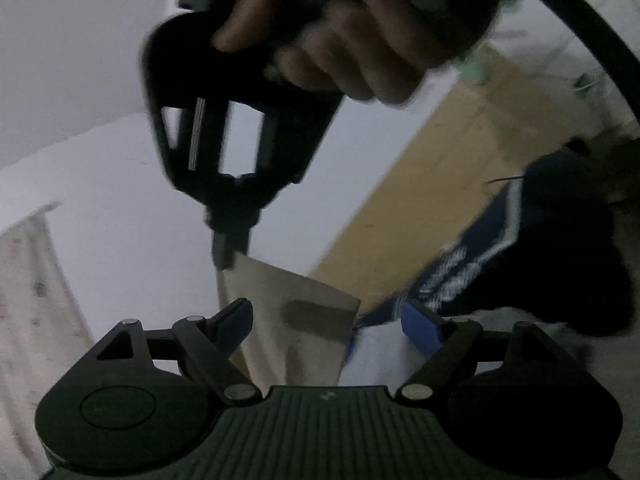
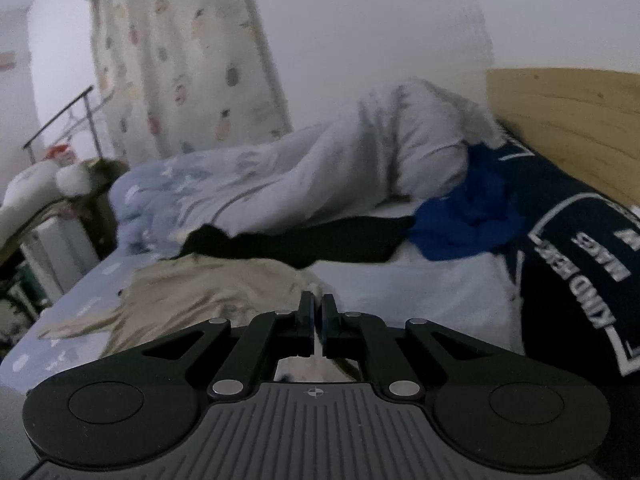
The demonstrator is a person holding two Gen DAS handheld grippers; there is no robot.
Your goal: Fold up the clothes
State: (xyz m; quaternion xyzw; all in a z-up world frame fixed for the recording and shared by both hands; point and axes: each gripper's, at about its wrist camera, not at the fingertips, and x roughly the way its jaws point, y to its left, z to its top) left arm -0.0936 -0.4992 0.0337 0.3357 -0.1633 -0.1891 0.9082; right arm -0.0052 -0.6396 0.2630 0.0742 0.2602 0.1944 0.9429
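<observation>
A beige garment (image 2: pixel 192 292) lies crumpled on the pale blue bed sheet (image 2: pixel 420 280). My right gripper (image 2: pixel 318 306) is shut on an edge of it. In the left wrist view that right gripper (image 1: pixel 226 254), held by a person's hand (image 1: pixel 352 52), lifts a corner of the beige garment (image 1: pixel 280 292) from above. My left gripper (image 1: pixel 326 314) is open, and the hanging beige cloth sits between its two fingers, nearer the left one. I cannot tell whether they touch it.
A black garment (image 2: pixel 320 240), a bright blue one (image 2: pixel 468 216) and a navy one with white lettering (image 2: pixel 580 264) lie on the bed. A grey duvet (image 2: pixel 360 152) is heaped behind, beside a wooden headboard (image 2: pixel 568 120). A patterned curtain (image 2: pixel 180 60) and a clothes rack (image 2: pixel 68 116) stand at the left.
</observation>
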